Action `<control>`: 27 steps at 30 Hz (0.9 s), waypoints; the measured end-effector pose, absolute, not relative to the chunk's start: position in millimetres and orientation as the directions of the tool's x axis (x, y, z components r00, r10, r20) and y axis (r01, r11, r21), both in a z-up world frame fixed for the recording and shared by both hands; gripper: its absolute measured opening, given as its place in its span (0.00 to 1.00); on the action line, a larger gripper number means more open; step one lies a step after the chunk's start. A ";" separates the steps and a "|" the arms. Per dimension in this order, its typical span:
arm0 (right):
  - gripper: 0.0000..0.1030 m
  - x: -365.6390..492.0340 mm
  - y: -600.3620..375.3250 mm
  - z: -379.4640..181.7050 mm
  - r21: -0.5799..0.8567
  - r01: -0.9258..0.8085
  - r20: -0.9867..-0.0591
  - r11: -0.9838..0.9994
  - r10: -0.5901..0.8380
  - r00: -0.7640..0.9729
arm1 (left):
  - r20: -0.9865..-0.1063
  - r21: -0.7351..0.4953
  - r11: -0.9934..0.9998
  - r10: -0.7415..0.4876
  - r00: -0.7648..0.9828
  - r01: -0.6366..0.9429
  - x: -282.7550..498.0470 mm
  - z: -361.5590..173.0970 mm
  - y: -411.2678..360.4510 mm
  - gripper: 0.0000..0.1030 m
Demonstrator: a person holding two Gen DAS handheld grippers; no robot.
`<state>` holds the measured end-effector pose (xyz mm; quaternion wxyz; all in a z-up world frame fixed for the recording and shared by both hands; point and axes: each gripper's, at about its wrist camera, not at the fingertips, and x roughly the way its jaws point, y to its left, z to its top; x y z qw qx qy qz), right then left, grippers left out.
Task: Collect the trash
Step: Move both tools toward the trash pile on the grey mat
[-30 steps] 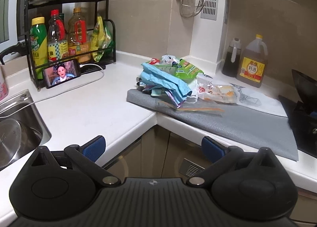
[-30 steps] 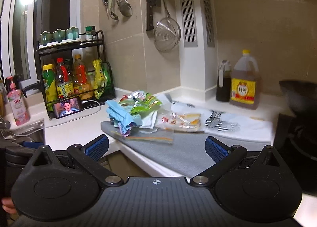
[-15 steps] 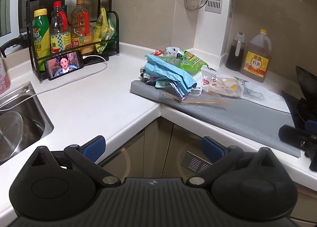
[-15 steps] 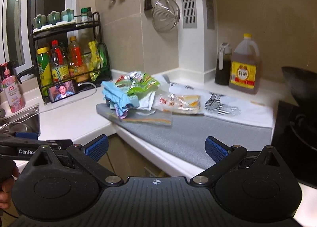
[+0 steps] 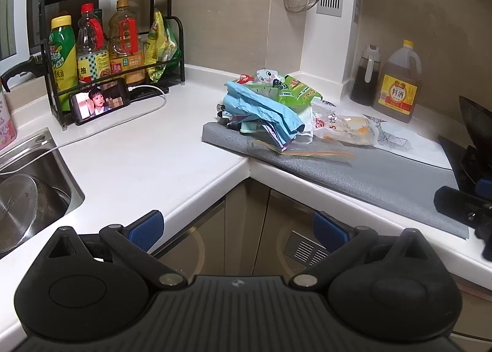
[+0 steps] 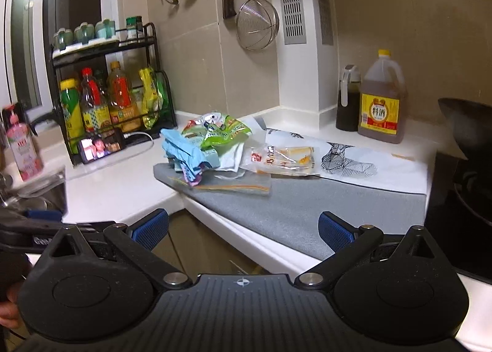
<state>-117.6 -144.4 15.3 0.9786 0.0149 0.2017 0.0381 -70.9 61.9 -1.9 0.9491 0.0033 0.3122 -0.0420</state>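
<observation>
The heap of crumpled blue, green and clear plastic wrappers [image 5: 270,109] lies at frame centre on the grey mat [image 5: 384,176] at the white bench's [image 5: 147,149] corner, gathered for pickup. Left gripper [image 5: 236,226] and right gripper [image 6: 243,226] hover short of it, jaws apart and empty, likely readied to grasp.

Trash pile [image 5: 270,109] seemingly slightly nearer.

Grey mat [image 6: 307,207]; blue bag [image 5: 261,109]; green wrapper [image 5: 295,90]; white counter [image 5: 147,155].
</observation>
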 end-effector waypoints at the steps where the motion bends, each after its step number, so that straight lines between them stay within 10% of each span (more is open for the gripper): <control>1: 1.00 -118.7 -141.7 14.2 0.017 -0.065 -0.385 0.998 0.066 0.920 | -0.594 -0.019 0.996 -0.077 0.801 0.082 -70.7 -2.2 61.7 1.00; 27: 1.00 -65.5 -178.3 -1.3 0.016 -0.013 -0.478 1.000 0.019 0.878 | -0.617 0.084 0.989 -0.043 0.786 0.120 -68.9 -12.7 39.3 1.00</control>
